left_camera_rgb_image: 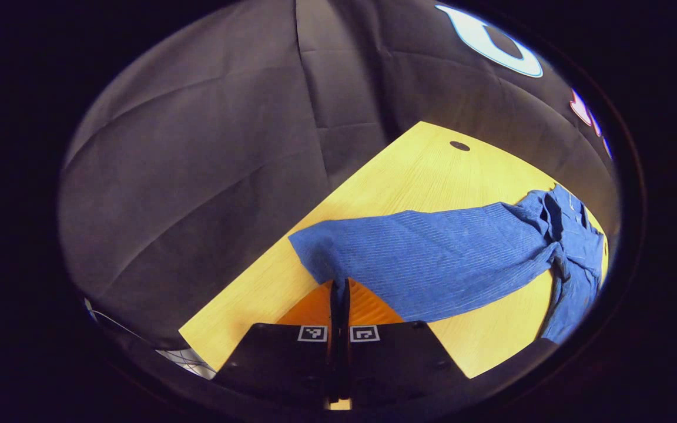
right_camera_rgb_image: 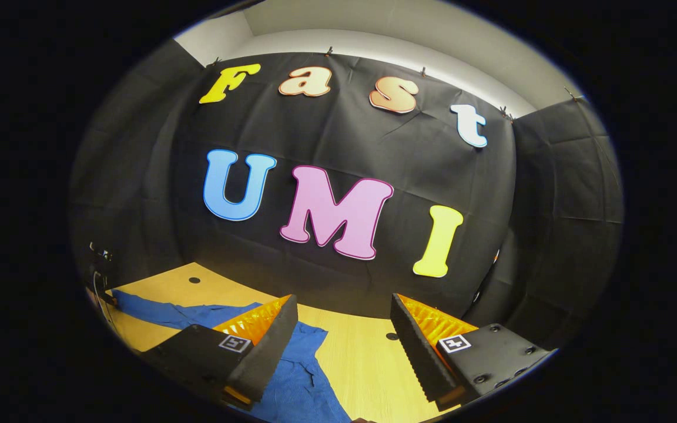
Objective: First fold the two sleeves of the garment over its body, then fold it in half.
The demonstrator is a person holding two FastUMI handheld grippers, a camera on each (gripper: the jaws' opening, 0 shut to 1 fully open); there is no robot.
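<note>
The left hand-held gripper (left_camera_rgb_image: 339, 288) is pinched tight on the near edge of the blue garment (left_camera_rgb_image: 444, 258) on the table (left_camera_rgb_image: 415, 170), while the right hand-held gripper (right_camera_rgb_image: 344, 305) gapes wide, holding nothing.

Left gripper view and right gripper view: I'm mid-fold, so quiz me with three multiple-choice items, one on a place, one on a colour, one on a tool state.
1. Where does the shirt lie?
A. On the wooden table
B. On the floor
C. On a chair

2. What colour is the shirt?
A. Red
B. Blue
C. White

3. How do the two tools stand?
A. Both open
B. Both shut
C. Left tool shut, right tool open

Answers:
1 A: the cloth is spread over the yellow wood top.
2 B: the fabric is blue in both views.
3 C: the left fingers meet at the sleeve end, though a pinch is unclear; the right fingers stand wide apart above the table.
</note>
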